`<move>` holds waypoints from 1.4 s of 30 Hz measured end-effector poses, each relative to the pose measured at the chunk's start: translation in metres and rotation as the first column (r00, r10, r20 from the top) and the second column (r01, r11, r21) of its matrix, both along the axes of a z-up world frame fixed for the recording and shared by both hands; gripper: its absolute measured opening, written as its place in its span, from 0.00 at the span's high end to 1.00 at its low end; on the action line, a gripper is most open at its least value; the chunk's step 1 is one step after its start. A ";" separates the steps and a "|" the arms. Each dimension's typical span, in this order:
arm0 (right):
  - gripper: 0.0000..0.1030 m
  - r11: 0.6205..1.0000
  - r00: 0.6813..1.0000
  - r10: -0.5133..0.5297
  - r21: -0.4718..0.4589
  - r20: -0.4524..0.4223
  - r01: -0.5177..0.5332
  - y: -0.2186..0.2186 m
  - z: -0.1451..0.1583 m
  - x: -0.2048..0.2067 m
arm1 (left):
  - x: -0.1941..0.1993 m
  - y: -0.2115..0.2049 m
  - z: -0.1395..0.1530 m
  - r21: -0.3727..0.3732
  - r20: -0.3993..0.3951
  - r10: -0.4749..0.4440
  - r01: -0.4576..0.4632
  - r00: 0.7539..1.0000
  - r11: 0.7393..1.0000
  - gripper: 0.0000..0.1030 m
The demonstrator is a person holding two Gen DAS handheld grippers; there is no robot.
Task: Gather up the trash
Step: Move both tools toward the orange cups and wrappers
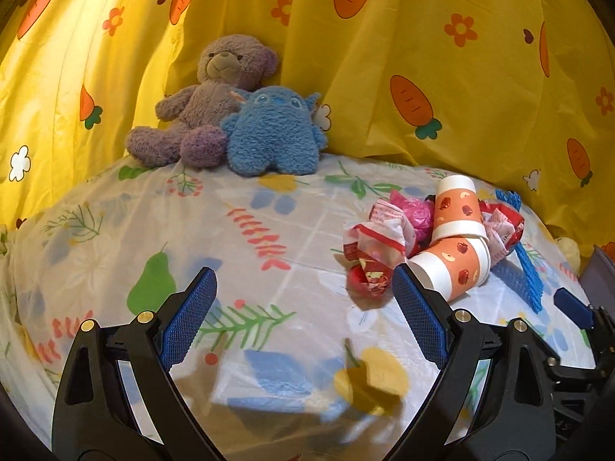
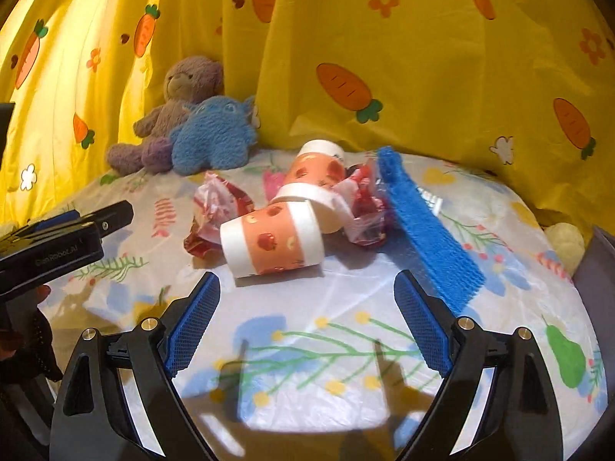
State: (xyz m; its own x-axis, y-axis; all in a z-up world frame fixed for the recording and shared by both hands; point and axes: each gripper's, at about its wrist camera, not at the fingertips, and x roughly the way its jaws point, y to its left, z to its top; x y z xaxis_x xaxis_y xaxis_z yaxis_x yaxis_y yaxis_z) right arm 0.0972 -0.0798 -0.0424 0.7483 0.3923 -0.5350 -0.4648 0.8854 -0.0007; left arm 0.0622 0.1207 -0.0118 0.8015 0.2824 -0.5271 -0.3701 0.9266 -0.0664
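Curtain: a big yellow curtain (image 2: pixel 423 38) with carrots on it hangs behind everything.
Surface: the surface (image 2: pixel 307 345) has a shiny cover with flowers and pears on it.
Soft toys: a purple bear (image 1: pixel 215 96) and a blue fuzzy toy (image 1: pixel 273 130) sit at the back, well away from the trash.
Trash pile: cups, crumpled wrappers (image 2: pixel 219 207) and a blue mesh strip (image 2: pixel 426 230) lie in one heap, touching each other.
Nearest cup: one orange paper cup (image 2: pixel 273 242) lies on its side. Its long way runs left to right, with the open mouth to the left.
Right gripper: the right gripper (image 2: pixel 307 322) is wide open and holds nothing. The cup lies just ahead of it, a bit to the left.
Left gripper: the left gripper (image 1: pixel 303 319) is wide open and empty too. The pile is ahead and off to its right.
Who is closer: I think the right gripper is nearer and lines up better with the cup.
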 end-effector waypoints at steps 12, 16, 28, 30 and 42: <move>0.14 0.991 0.994 0.061 -0.113 -0.095 -0.071 0.051 -0.010 0.040 | 0.006 0.017 -0.001 -0.030 0.009 0.017 -0.017 1.000 0.999 0.12; 0.14 0.989 0.993 0.063 -0.130 -0.095 -0.075 0.058 -0.013 0.048 | 0.010 0.023 -0.003 -0.037 0.001 0.025 -0.025 1.000 0.999 0.12; 0.16 0.982 0.991 0.051 -0.177 -0.122 -0.072 0.065 -0.019 0.065 | 0.015 0.020 -0.005 -0.052 -0.010 -0.007 0.007 1.000 0.999 0.12; 0.21 0.981 0.989 0.053 -0.179 -0.135 -0.077 0.066 -0.021 0.067 | 0.015 0.018 -0.005 -0.048 -0.011 -0.012 0.011 1.000 0.999 0.12; 0.16 0.978 0.983 0.080 -0.177 -0.166 -0.109 0.065 -0.024 0.075 | 0.020 0.009 -0.008 -0.045 -0.022 -0.060 0.059 0.998 0.997 0.12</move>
State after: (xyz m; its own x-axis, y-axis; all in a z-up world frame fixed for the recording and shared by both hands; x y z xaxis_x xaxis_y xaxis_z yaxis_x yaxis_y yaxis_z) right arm 0.1725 -0.0144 -0.0663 0.6131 0.3405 -0.7129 -0.5536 0.8289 -0.0802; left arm 0.0823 0.1300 -0.0202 0.8037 0.2107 -0.5565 -0.3164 0.9433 -0.0998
